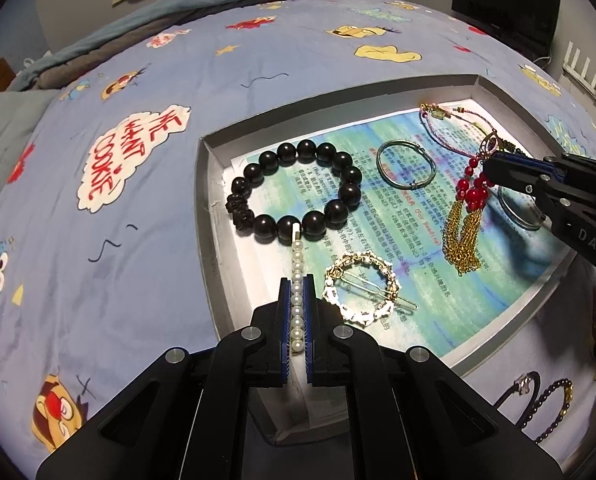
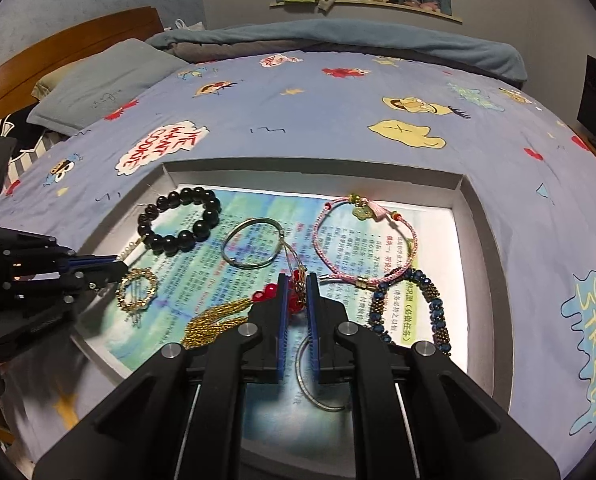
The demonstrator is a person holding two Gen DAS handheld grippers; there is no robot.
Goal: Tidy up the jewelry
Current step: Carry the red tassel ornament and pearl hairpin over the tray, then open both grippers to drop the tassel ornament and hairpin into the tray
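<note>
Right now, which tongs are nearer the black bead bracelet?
Left. The left tongs, gripping the pearl clip, sit beside the black bead bracelet; the right tongs are farther across the tray, holding red beads.

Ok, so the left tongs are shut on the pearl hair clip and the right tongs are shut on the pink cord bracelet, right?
Not quite. The left tongs do hold the pearl hair clip, but the right tongs are shut on the red bead tassel piece; the pink cord bracelet lies free in the tray, as the right wrist view shows.
</note>
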